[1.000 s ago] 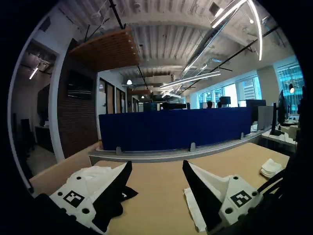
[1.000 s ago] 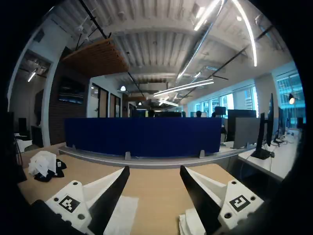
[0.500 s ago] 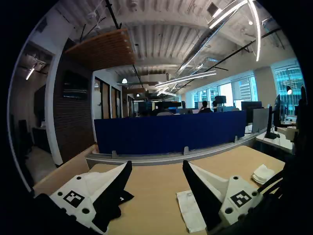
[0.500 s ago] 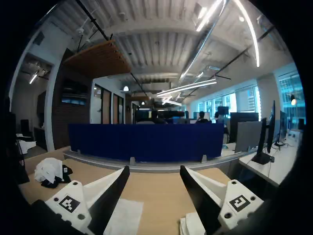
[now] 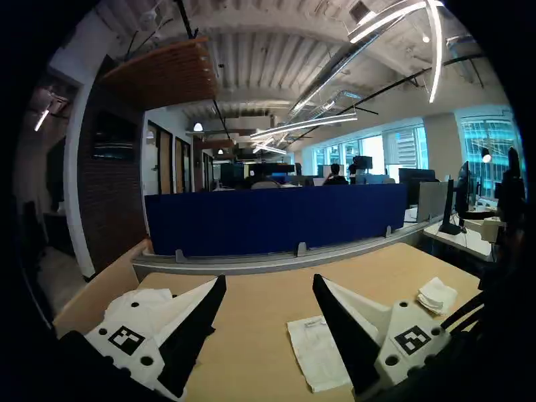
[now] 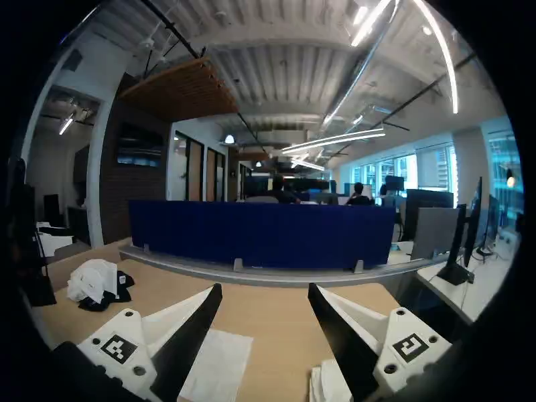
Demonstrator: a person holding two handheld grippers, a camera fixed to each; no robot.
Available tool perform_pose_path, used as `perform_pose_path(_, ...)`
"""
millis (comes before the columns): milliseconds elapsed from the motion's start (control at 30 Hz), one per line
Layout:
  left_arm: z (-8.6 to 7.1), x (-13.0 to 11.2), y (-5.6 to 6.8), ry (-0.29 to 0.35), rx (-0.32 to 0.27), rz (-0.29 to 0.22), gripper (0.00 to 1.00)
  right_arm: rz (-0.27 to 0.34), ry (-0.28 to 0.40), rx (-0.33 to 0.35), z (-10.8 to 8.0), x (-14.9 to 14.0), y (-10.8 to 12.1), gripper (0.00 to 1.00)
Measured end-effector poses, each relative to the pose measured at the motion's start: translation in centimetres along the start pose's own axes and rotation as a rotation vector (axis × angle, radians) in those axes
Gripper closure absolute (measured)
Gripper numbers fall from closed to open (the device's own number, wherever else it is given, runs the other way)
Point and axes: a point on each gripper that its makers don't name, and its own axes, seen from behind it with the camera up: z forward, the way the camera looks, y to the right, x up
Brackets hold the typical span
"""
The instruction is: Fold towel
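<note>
Where the left gripper view looks out over the pale wooden worktop (image 5: 261, 315), we see the left gripper (image 5: 268, 278) held above it with its two fingers spread wide and nothing between them. The towel (image 5: 311, 348) lies spread flat on the worktop, low and right of centre, and its right edge runs behind the gripper's right-hand finger. We cannot tell whether the finger touches the cloth. A small stack of folded white cloths (image 5: 437, 295) sits farther off to the right, near the worktop's edge, and a crumpled white heap (image 5: 144, 300) shows behind the left-hand finger. A blue partition (image 5: 275, 218) closes off the far side. In the right gripper view, the right gripper (image 6: 264, 288) also hangs over the worktop (image 6: 281, 328) with its fingers wide apart, and it holds nothing. Here the flat towel (image 6: 218, 362) lies at the lower left, just beside the left-hand finger and partly hidden by it. The edge of a folded white stack (image 6: 325, 385) peeks out by the right-hand finger. A loose pile of white and black cloth (image 6: 99, 283) rests well apart at the far left, in front of the blue partition (image 6: 261, 234).
</note>
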Motion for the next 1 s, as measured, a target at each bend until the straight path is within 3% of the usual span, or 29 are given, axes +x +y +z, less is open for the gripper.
perform_pose_path(200,0.0,-1.8,1.4,-0.072,-0.080,0.039,0.04,-0.031,-0.093,0.065,-0.2,-2.2,-1.5,0.00)
perform_pose_path(400,0.1,-4.8,2.4,-0.169,-0.149,0.079,0.04,-0.073,-0.229,0.153,-0.7,-5.9,-3.4,0.00)
perform_pose_path(600,0.4,-7.5,3.1,-0.246,-0.196,0.073,0.04,-0.097,-0.362,0.239,-1.4,-9.7,-4.8,0.00)
perform_pose_path(1000,0.8,-11.4,4.1,-0.312,-0.233,0.095,0.04,-0.129,-0.439,0.288,-0.8,-13.5,-5.8,0.00)
